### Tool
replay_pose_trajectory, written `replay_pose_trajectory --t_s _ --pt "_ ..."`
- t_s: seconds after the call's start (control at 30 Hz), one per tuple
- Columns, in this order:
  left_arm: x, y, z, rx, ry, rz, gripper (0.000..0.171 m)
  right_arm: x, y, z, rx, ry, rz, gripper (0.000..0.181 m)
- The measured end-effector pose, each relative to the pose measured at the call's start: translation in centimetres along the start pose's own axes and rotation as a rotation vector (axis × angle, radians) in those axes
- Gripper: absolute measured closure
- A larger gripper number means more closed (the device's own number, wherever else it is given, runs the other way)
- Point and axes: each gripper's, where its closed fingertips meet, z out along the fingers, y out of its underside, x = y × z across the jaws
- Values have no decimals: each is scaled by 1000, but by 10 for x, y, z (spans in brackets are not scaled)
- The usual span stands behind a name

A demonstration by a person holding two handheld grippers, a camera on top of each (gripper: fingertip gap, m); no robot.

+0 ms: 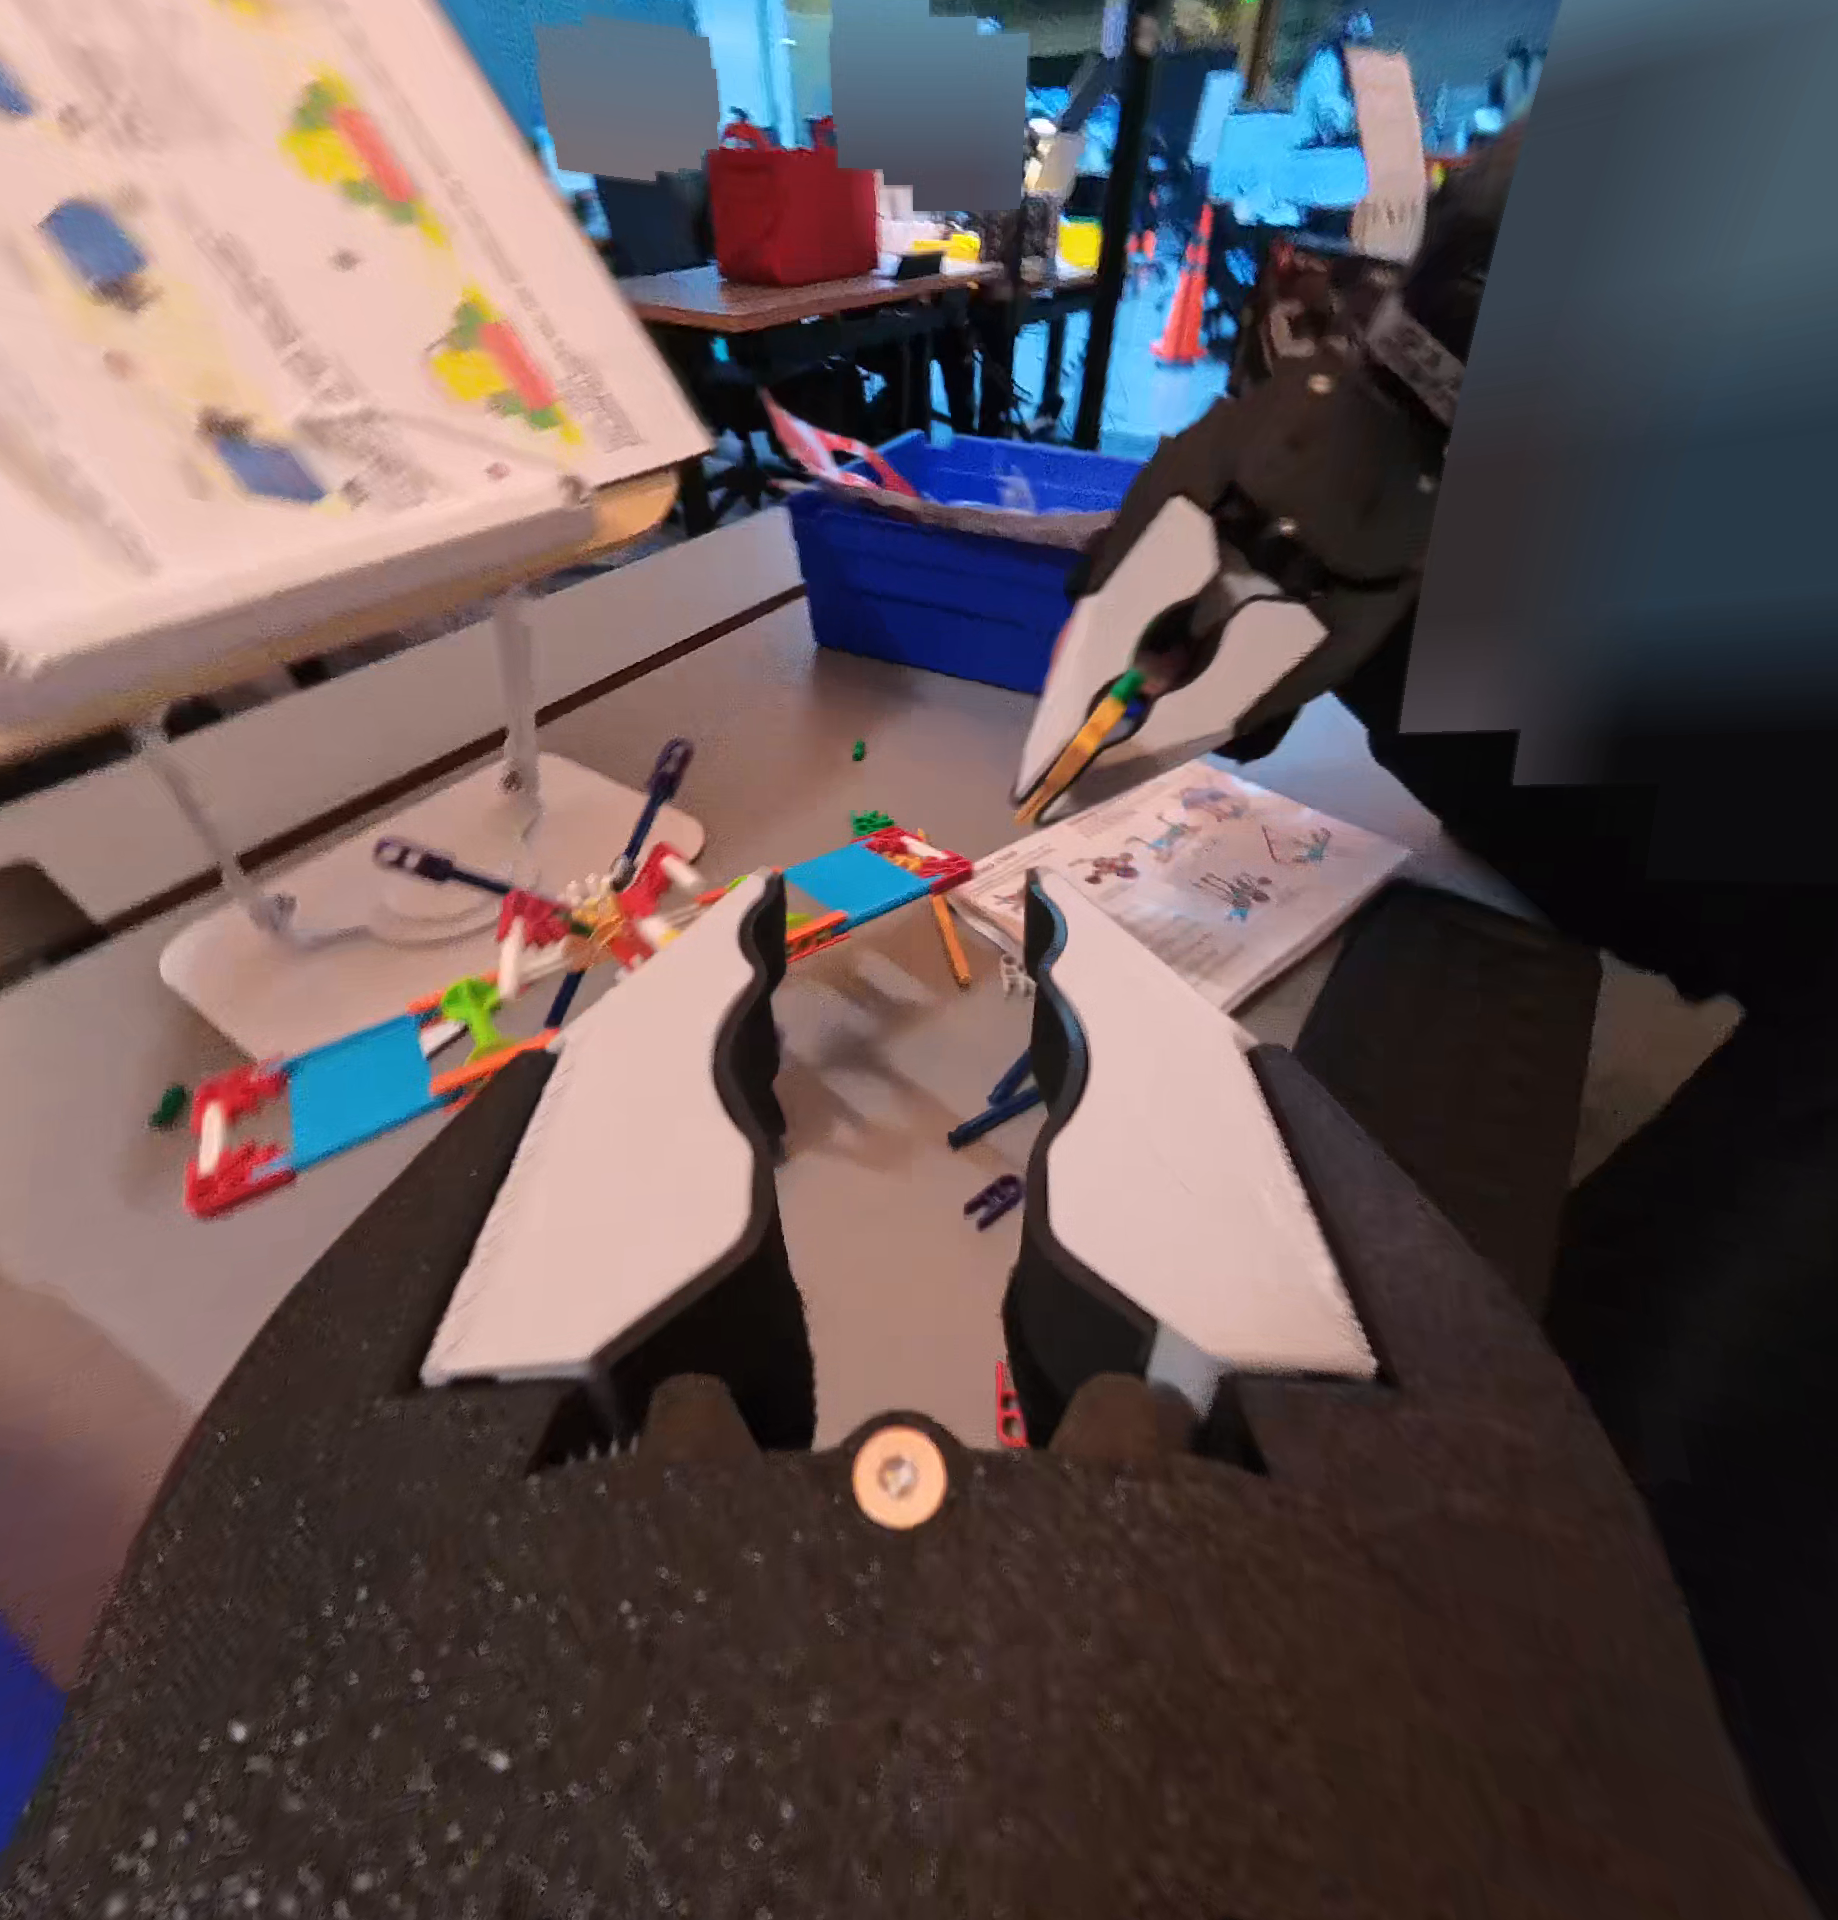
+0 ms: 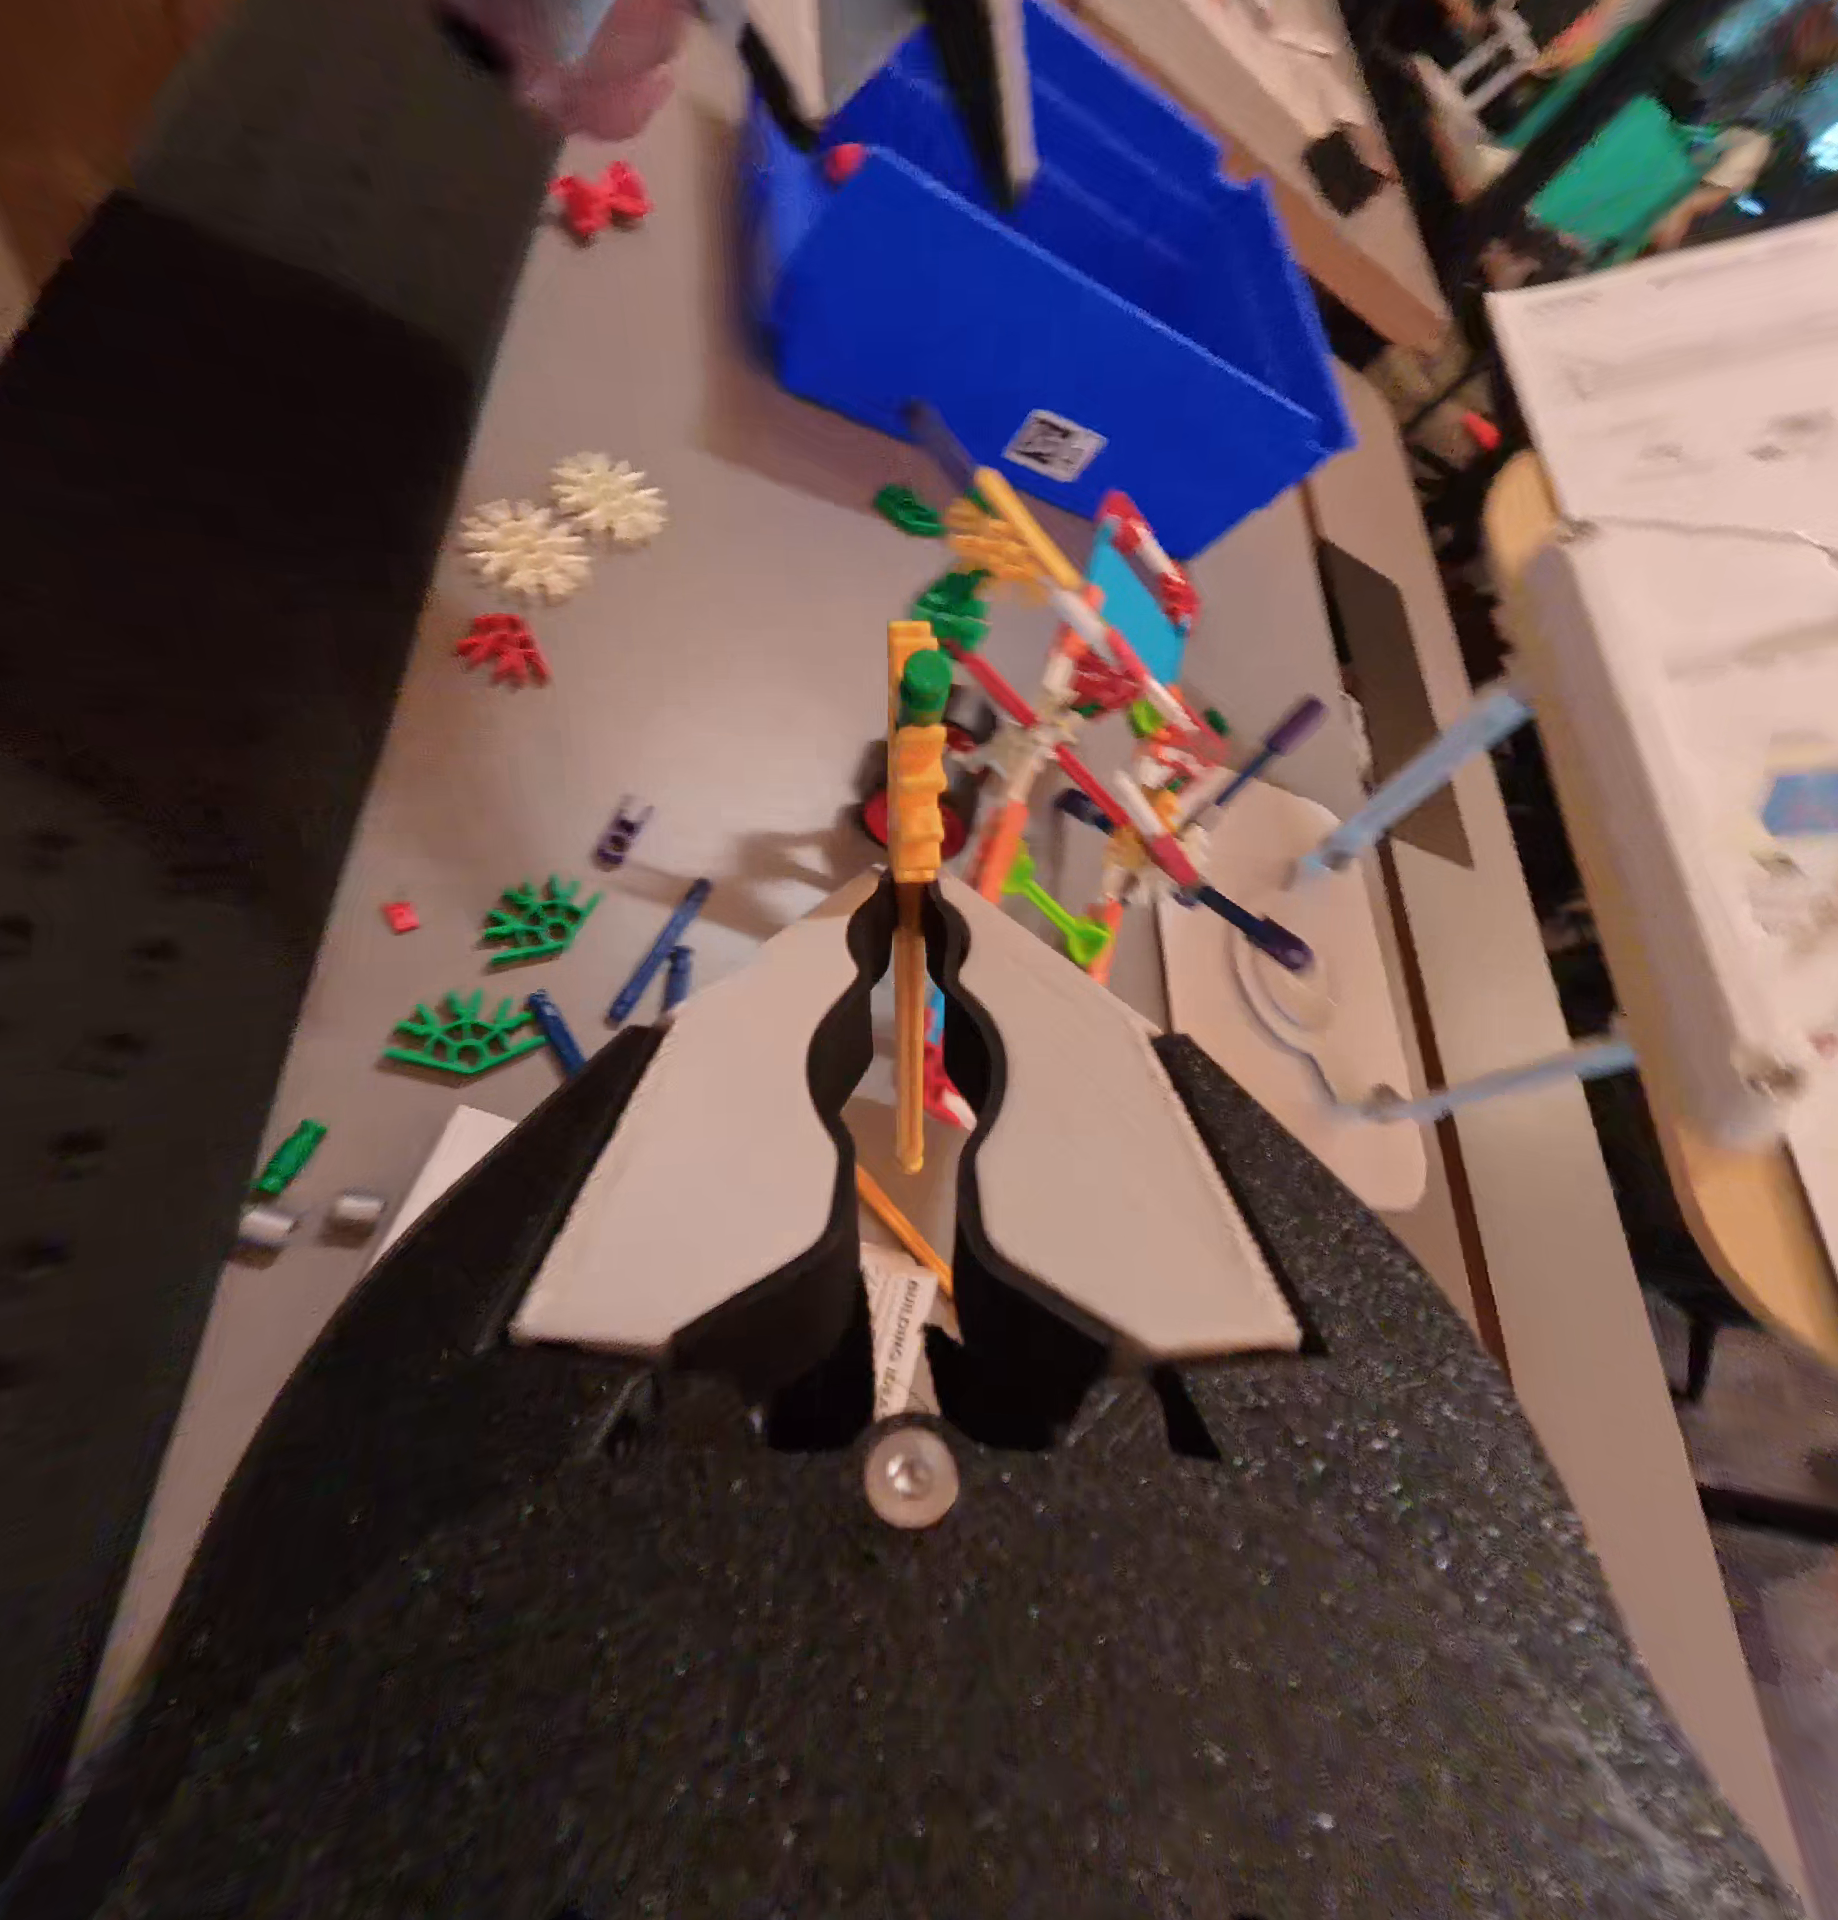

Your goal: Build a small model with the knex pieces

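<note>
Right tool [image 2: 907, 883] grips yellow rod [image 2: 911, 1023] (green-capped); left tool [image 1: 904, 904] agape

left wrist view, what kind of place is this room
Probably a shared workshop or lab. Behind the grey worktable stand more brown-topped desks, orange traffic cones and a blue plastic storage bin; a colourful rod-and-connector toy model lies half-built.

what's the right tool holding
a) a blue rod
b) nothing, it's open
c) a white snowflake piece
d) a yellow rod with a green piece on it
d: the right tool is shut on a yellow rod with a green piece that sticks out past its tips, above the table.
</note>
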Motion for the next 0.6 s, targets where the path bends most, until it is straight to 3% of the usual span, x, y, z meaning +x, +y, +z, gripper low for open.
replay_pose_trajectory --t_s 0.1,0.23,0.3,0.37,0.5,0.6 --pt "35 -2 17 -50 73 129 127 -21 -14 10 11 -91 -54 177" --pt "65 18 41 -119 187 161 129 -38 -29 14 37 -197 -76 176" --pt "74 25 46 -126 221 167 141 -45 -33 15 39 -243 -86 177" --pt "77 23 47 -86 232 149 158 -49 -35 17 38 -273 -93 177" --pt "64 20 43 -25 156 122 166 -47 -40 24 58 -307 -62 176" --pt "46 16 27 24 67 91 166 -27 -38 30 49 -270 -5 157"
